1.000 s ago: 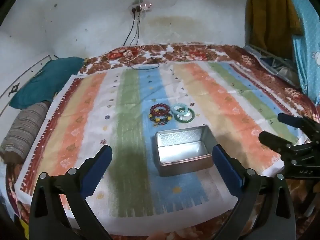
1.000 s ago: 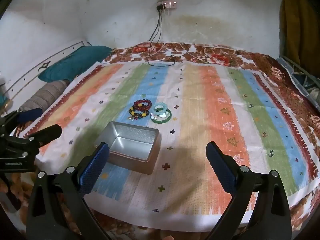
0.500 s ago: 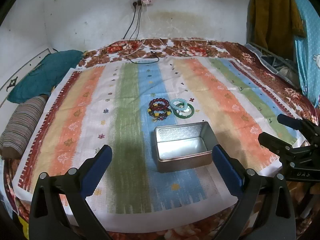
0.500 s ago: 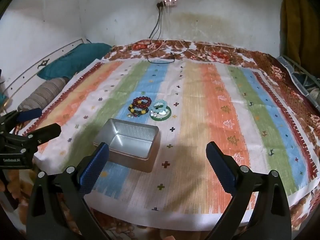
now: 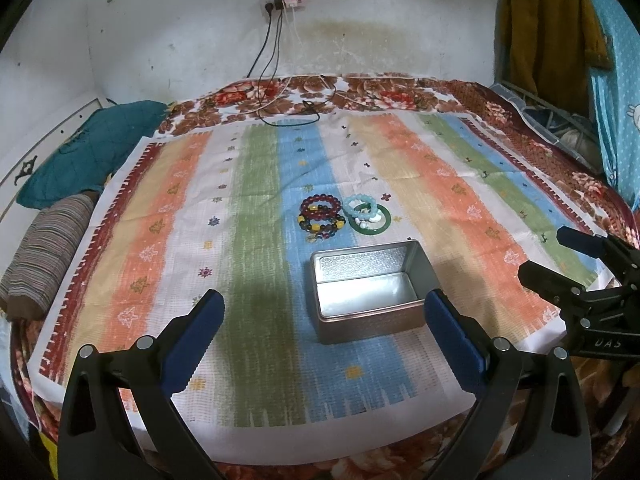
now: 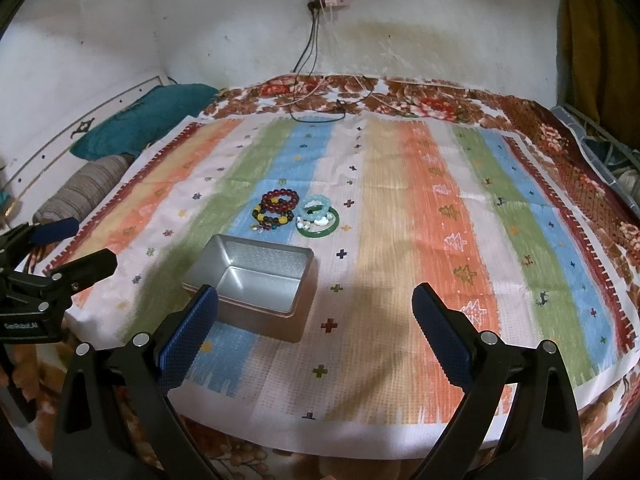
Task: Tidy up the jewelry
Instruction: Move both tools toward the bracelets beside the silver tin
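Observation:
An empty silver tin box (image 5: 368,292) stands open on the striped cloth (image 5: 256,240); it also shows in the right wrist view (image 6: 256,284). Just beyond it lie dark red and multicoloured bead bracelets (image 5: 320,216), a pale blue bead bracelet (image 5: 361,206) and a green bangle (image 5: 370,222); the same cluster shows in the right wrist view (image 6: 294,212). My left gripper (image 5: 324,320) is open and empty, hovering near the cloth's front edge before the box. My right gripper (image 6: 316,318) is open and empty, to the right of the box.
The cloth covers a floral bed. A teal pillow (image 5: 80,156) and a striped bolster (image 5: 44,248) lie at the left. Charger cables (image 5: 288,116) trail from a wall socket at the back. Clothes (image 5: 552,28) hang at the right.
Both grippers have tilted or risen slightly, so the box and bracelets sit lower in view. Nothing on the cloth has moved.

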`<act>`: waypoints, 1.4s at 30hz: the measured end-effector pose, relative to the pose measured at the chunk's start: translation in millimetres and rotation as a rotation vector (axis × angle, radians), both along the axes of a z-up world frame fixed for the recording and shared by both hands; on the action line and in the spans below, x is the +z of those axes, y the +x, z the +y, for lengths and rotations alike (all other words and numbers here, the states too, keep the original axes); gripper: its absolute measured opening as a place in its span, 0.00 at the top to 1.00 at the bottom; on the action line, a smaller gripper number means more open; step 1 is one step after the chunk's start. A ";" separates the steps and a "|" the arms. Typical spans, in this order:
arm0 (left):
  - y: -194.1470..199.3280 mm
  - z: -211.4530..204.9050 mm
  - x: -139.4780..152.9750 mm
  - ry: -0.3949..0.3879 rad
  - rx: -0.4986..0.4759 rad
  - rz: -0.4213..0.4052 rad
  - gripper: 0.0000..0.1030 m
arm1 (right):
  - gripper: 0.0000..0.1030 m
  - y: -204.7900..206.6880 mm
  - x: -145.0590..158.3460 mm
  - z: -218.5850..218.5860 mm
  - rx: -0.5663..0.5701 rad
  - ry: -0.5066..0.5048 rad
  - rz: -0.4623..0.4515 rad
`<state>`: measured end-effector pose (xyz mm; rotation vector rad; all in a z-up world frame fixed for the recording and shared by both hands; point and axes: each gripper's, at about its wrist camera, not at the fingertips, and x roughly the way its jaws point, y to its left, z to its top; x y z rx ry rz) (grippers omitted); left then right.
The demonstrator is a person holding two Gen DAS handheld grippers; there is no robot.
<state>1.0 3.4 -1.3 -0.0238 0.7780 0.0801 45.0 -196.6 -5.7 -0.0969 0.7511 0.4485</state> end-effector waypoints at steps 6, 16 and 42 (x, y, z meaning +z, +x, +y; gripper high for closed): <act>-0.7 -0.7 -0.5 0.000 0.001 0.000 0.06 | 0.05 0.2 -0.9 -1.4 0.001 0.000 0.001; -1.0 -1.4 -0.5 -0.001 -0.002 0.001 0.06 | 0.05 0.2 -2.3 -1.1 0.004 0.000 0.006; 55.1 13.6 0.4 0.018 0.050 0.064 0.05 | 0.05 58.9 -0.6 18.7 -0.007 -0.063 0.072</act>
